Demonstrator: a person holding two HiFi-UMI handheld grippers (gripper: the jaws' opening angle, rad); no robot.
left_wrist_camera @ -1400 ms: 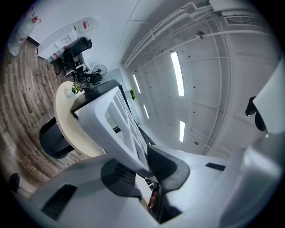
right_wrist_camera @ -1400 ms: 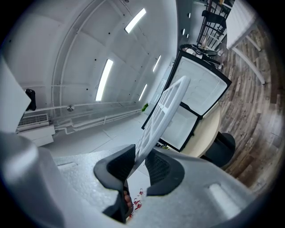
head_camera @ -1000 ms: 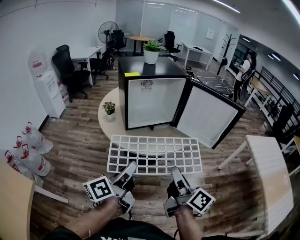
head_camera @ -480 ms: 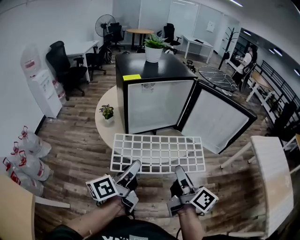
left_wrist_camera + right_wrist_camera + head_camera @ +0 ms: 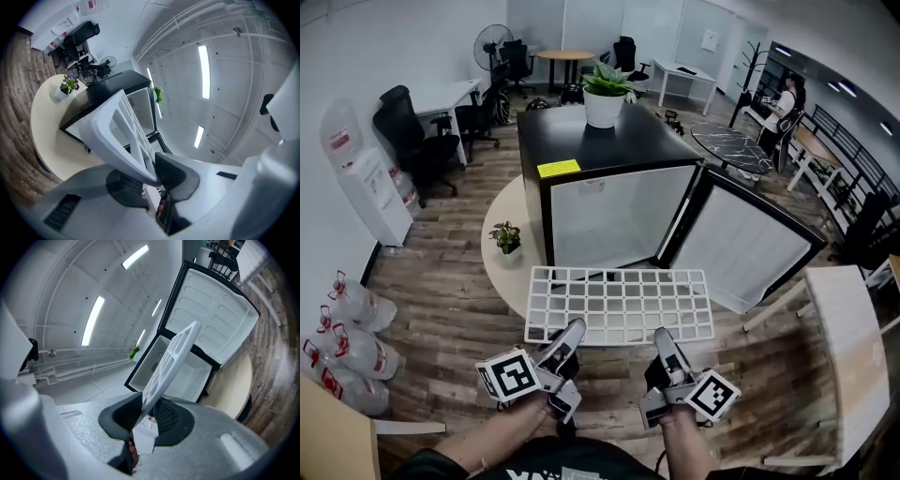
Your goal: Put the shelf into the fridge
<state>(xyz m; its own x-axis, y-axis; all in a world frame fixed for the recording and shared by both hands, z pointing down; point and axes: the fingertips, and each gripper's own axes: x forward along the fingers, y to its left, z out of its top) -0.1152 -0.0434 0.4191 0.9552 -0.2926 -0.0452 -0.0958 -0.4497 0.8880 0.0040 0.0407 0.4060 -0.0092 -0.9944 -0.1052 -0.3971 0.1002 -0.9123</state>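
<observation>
The black mini fridge (image 5: 581, 141) stands on the round pale table (image 5: 499, 272) ahead of us. Its door (image 5: 748, 251) is swung wide open to the right, and its white inside faces us. The table sits on a wood-plank floor (image 5: 441, 309).

The white grid shelf (image 5: 619, 305) is outside the fridge. We hold it roughly level in the air in front of the open compartment. Its far edge lies over the near rim of the table, close to the foot of the opening, and we cannot tell whether it touches there. Its near edge is in both tongs.

The left gripper (image 5: 570, 333) is clamped on the shelf's near edge towards the left corner, with the rim pinched between its dark pads. The right gripper (image 5: 662, 339) is clamped the same way on the near edge further right, with the grid wedged between its two pads.

A potted plant in a white pot (image 5: 604, 94) stands on the far part of the fridge top. A much smaller potted plant (image 5: 506, 237) stands on the table just left of the fridge. A yellow note (image 5: 559, 168) lies on the near left of the fridge top.
</observation>
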